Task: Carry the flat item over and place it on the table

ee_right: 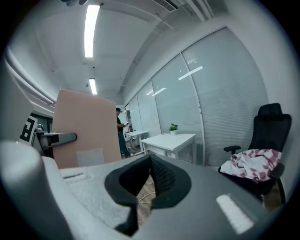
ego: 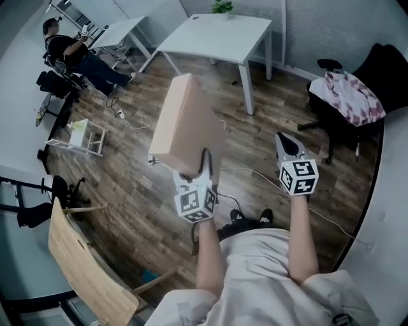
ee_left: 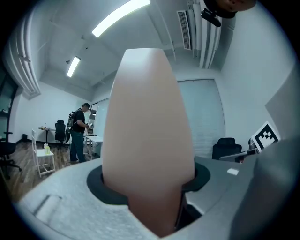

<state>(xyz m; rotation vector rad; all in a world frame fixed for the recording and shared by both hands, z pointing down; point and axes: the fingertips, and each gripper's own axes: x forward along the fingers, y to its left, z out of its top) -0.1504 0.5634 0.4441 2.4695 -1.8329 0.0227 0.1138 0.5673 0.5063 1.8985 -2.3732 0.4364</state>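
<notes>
Your left gripper (ego: 204,167) is clamped on the flat item (ego: 185,124), and that's a firm bite: in the left gripper view the pinkish-beige panel (ee_left: 147,126) fills the space between the jaws, with the pads pressed against both of its faces. You're holding it on edge, upright and leaning a little to one side, gripped at its bottom edge, so the whole piece stands up in the air over the wooden floor (ego: 140,172) and rests on nothing. Your right gripper (ego: 285,145) rides just to the right of it, apart from the panel, its pads (ee_right: 161,176) drawn together at the tips with nothing between them; from the right gripper view you can see the item's broad face (ee_right: 82,126) off to the left. Ahead of you stands the white table (ego: 217,35), its top bare apart from a small plant (ego: 222,6) at the far edge, and the item's top edge sits short of the table's near left corner. To the right, a black office chair (ego: 389,70) has a patterned cloth (ego: 347,95) draped over it. Off at the far left, a person (ego: 70,51) sits beside another desk.
</notes>
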